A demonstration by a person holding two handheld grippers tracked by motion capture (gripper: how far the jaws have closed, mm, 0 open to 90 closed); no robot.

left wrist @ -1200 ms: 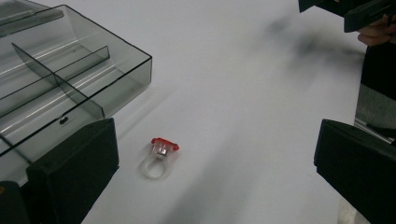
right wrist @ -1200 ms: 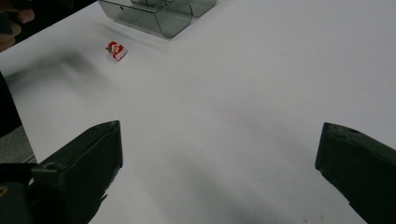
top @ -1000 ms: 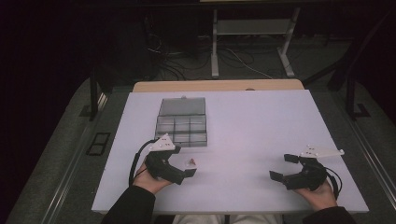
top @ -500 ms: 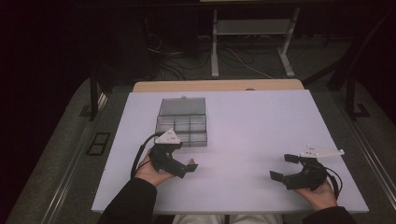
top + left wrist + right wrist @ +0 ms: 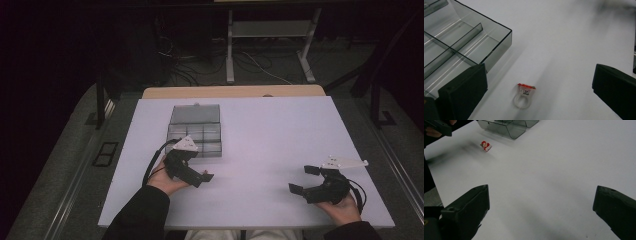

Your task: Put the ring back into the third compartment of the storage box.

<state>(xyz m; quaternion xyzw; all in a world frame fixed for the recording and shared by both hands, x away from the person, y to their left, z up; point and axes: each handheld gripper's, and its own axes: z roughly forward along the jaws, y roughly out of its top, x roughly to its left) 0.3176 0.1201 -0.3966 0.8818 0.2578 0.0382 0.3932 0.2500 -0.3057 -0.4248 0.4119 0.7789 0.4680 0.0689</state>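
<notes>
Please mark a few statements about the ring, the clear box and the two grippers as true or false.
1. The ring lies on the table, outside the clear box. True.
2. The left gripper is shut on the ring. False: its jaws stand wide apart, with the ring lying loose on the table between them.
3. The box is split into compartments by dividers. True.
4. The right gripper is holding the box. False: it is open and sits far off near the table's right front corner, touching nothing.
5. The ring has a red top. True.
6. The ring sits inside a compartment. False: it lies beside the box's corner.
</notes>
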